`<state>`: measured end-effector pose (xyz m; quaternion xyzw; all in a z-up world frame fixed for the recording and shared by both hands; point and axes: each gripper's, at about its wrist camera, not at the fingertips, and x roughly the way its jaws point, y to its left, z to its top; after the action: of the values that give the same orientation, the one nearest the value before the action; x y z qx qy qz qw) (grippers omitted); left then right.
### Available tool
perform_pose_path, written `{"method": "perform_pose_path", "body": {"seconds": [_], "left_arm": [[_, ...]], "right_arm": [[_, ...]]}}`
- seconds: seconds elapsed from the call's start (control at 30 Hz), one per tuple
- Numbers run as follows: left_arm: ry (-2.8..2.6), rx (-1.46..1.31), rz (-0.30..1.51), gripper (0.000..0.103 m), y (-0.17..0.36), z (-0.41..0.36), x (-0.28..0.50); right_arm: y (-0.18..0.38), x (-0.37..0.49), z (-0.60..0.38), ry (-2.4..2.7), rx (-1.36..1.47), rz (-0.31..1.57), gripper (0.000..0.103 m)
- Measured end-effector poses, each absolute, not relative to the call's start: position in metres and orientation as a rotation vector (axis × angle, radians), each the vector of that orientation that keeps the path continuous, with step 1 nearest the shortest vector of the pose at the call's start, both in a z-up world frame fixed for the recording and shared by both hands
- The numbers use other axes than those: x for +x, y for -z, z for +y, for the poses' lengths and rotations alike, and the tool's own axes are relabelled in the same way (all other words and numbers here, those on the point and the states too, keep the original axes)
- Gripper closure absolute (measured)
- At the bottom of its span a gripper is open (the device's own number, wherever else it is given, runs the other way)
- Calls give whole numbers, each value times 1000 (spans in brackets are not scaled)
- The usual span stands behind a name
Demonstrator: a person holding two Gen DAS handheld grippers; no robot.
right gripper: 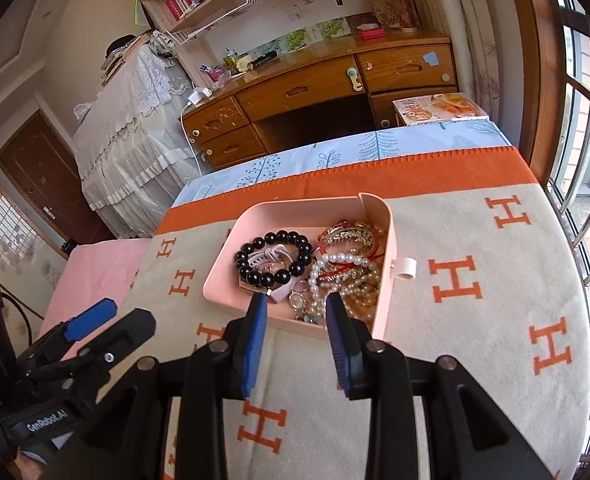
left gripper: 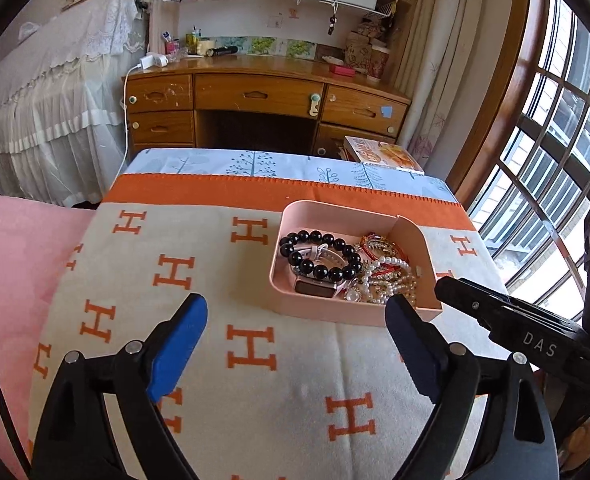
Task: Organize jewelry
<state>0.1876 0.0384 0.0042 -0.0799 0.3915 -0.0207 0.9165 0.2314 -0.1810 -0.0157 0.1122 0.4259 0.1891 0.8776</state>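
A pink tray (left gripper: 415, 236) (right gripper: 387, 240) sits on an H-patterned blanket (left gripper: 255, 360) (right gripper: 475, 320). It holds a black bead bracelet (left gripper: 315, 268) (right gripper: 279, 236), a watch with a white strap (left gripper: 315, 288) (right gripper: 273, 256), pearl strands (left gripper: 387, 268) (right gripper: 347, 260) and red and gold bangles (right gripper: 347, 232). My left gripper (left gripper: 297, 312) is open and empty, in front of the tray. My right gripper (right gripper: 295, 304) is open and empty over the tray's near edge; its side shows in the left wrist view (left gripper: 495, 312).
A wooden desk (left gripper: 263, 92) (right gripper: 315, 84) with drawers stands beyond the bed. A pink pillow (left gripper: 11, 260) lies at the left. A window (left gripper: 555, 140) is at the right. A book (left gripper: 387, 154) (right gripper: 439, 108) lies near the desk.
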Motion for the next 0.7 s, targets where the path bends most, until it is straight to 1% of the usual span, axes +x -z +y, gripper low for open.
{"method": "perform_pose_path", "body": {"seconds": [0.03, 0.1, 0.13, 0.2, 0.23, 0.4, 0.53, 0.7], "left_arm": [[35, -161, 802, 13, -5, 40, 180], [18, -157, 801, 11, -6, 43, 164], [9, -156, 806, 7, -5, 44, 156], [8, -158, 804, 2, -6, 46, 139], [8, -158, 801, 1, -6, 48, 130], [14, -149, 777, 1, -9, 48, 88], [14, -142, 763, 1, -13, 43, 55], [-7, -84, 721, 1, -21, 35, 20]], "right_arm": [[16, 225, -181, -383, 223, 886, 72], [16, 211, -183, -362, 206, 879, 66], [16, 202, -183, -353, 200, 875, 55], [14, 182, -183, -336, 187, 852, 36], [13, 172, -183, -330, 180, 835, 32], [5, 123, -178, -316, 158, 790, 31], [-1, 88, -175, -305, 145, 759, 27], [-13, 51, -170, -269, 123, 701, 26]]}}
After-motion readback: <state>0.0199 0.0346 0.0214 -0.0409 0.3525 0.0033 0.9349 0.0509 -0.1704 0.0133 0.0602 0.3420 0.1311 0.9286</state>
